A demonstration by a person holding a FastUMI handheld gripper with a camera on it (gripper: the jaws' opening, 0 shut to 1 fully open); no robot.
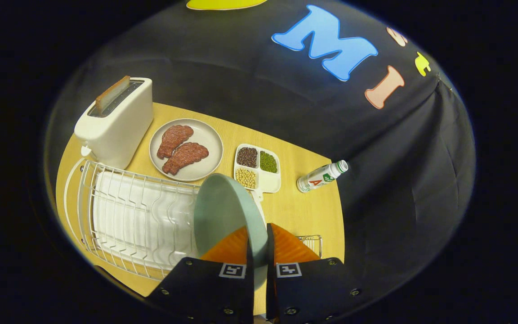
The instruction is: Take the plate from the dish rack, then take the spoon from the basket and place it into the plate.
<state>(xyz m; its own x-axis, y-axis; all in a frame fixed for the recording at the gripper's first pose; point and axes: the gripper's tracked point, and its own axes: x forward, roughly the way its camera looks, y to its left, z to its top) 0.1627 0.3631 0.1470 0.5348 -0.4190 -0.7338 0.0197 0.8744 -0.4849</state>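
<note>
A wooden table (306, 211) seen from above, along the two fingers of a hand-held gripper (259, 245). The fingers are closed on the rim of a pale green plate (223, 211), one finger pressing on each face, so the plate is gripped between them. The plate stands on edge, nearly upright, with its broad face turned toward the dish rack and its rim running away from the fingers toward the far side of the table. It is held at the near right end of a white wire dish rack (137, 216), which has a white drip tray beneath it; I cannot tell whether the plate touches the rack.

Beyond the rack stands a white toaster (115, 121) with a slice of bread in its slot. Beside the toaster is a beige plate of two pieces of meat (186, 150). Next to that lies a small divided dish (257, 167) holding dark, green and yellow beans. Further right, a small white bottle (322, 176) lies on its side. Just beside the right finger, a corner of a wire basket (312, 243) shows.
</note>
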